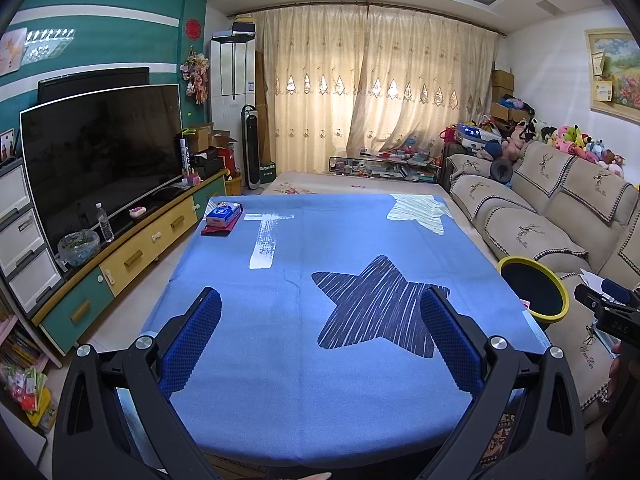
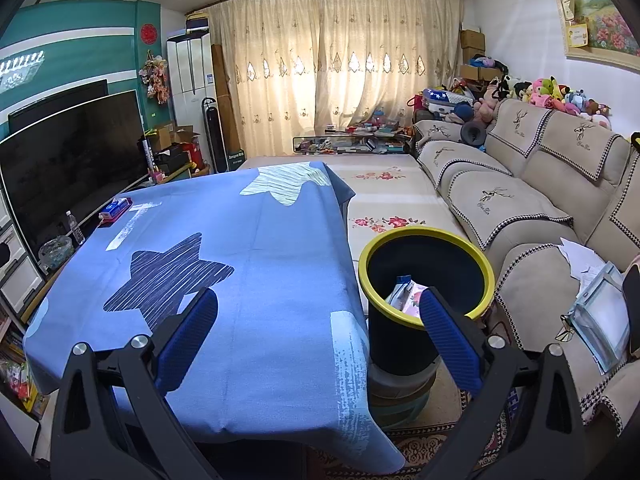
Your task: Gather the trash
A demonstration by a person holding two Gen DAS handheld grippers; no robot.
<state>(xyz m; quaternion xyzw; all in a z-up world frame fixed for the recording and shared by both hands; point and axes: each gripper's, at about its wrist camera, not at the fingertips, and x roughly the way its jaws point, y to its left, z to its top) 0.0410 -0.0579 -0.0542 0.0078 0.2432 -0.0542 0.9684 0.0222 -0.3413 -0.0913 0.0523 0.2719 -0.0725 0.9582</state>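
A dark trash bin with a yellow rim [image 2: 426, 276] stands on the floor between the table and the sofa; crumpled wrappers [image 2: 405, 296] lie inside it. The same bin [image 1: 534, 288] shows at the table's right edge in the left wrist view. My left gripper [image 1: 328, 332] hangs open over the blue star-patterned tablecloth [image 1: 320, 400], holding nothing. My right gripper [image 2: 320, 332] is open too, its left finger over the tablecloth [image 2: 260, 280] and its right finger in front of the bin's near rim. The other gripper's black body [image 1: 612, 316] shows at the right edge of the left wrist view.
A blue tissue box [image 1: 224, 214] lies at the table's far left corner. A TV [image 1: 100, 152] on a low cabinet with a water bottle [image 1: 105, 222] runs along the left. A beige sofa [image 2: 540, 208] with papers [image 2: 592, 296] on it lines the right.
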